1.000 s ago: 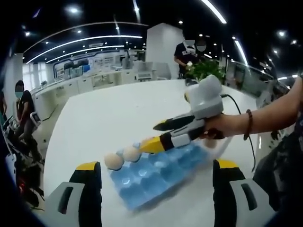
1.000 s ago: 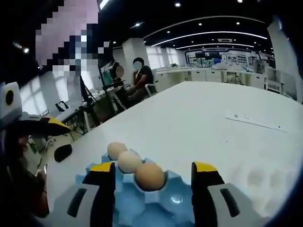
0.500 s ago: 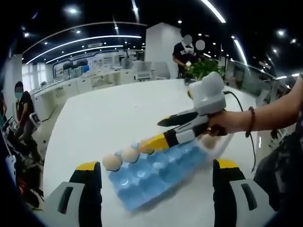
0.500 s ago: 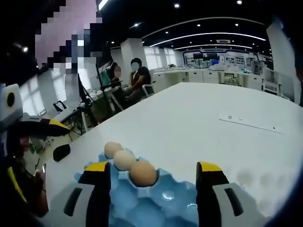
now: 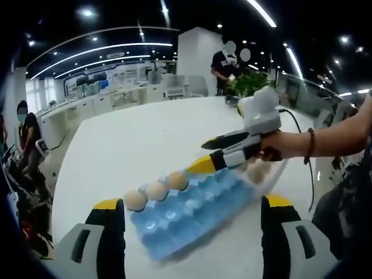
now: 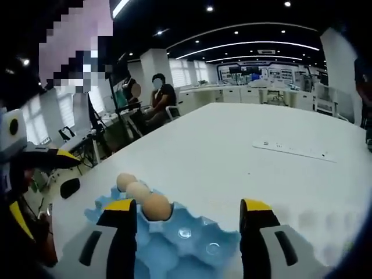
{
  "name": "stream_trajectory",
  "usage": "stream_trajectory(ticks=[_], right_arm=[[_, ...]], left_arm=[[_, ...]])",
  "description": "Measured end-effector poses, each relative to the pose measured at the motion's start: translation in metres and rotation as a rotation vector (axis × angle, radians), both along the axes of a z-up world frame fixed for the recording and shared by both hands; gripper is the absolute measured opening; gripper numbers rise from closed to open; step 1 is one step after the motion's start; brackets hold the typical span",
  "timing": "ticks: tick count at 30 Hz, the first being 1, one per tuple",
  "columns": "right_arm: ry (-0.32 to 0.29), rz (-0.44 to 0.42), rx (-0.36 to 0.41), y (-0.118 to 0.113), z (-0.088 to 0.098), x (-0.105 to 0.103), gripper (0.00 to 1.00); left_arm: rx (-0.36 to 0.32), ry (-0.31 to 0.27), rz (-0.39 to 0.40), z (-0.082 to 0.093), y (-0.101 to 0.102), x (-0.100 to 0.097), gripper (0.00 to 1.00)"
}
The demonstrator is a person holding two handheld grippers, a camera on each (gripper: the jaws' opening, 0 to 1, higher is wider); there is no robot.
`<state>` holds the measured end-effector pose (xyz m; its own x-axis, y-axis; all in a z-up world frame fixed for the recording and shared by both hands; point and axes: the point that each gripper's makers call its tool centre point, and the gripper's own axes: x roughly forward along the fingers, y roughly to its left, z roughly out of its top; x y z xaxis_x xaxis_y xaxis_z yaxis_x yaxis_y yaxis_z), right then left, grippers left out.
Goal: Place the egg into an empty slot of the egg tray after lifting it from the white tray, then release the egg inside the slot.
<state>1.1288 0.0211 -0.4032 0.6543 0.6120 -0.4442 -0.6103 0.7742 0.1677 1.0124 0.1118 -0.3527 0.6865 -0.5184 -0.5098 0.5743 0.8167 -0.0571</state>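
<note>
Smooth white table [image 5: 133, 139], dimpled blue egg tray [image 5: 192, 218], three oval eggs [image 5: 156, 190]

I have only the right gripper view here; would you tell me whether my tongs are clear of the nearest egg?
Observer: Yes. In the left gripper view the right tongs stand open with nothing between them, just past that egg.
Operator: Thank you. How many free slots are there?
Observer: Many. The egg tray holds three eggs along one edge, and the other slots look empty.
Operator: Any eggs waiting?
Observer: What look like more eggs lie below your hand.
</note>
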Motion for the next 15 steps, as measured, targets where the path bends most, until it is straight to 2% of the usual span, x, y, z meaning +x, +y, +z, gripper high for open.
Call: stream_trajectory(ticks=[15], right_arm=[[0.008, -0.048, -0.014, -0.033, -0.003, 0.002, 0.72]], left_arm=[[0.003, 0.005, -0.004, -0.002, -0.005, 0.000, 0.99]])
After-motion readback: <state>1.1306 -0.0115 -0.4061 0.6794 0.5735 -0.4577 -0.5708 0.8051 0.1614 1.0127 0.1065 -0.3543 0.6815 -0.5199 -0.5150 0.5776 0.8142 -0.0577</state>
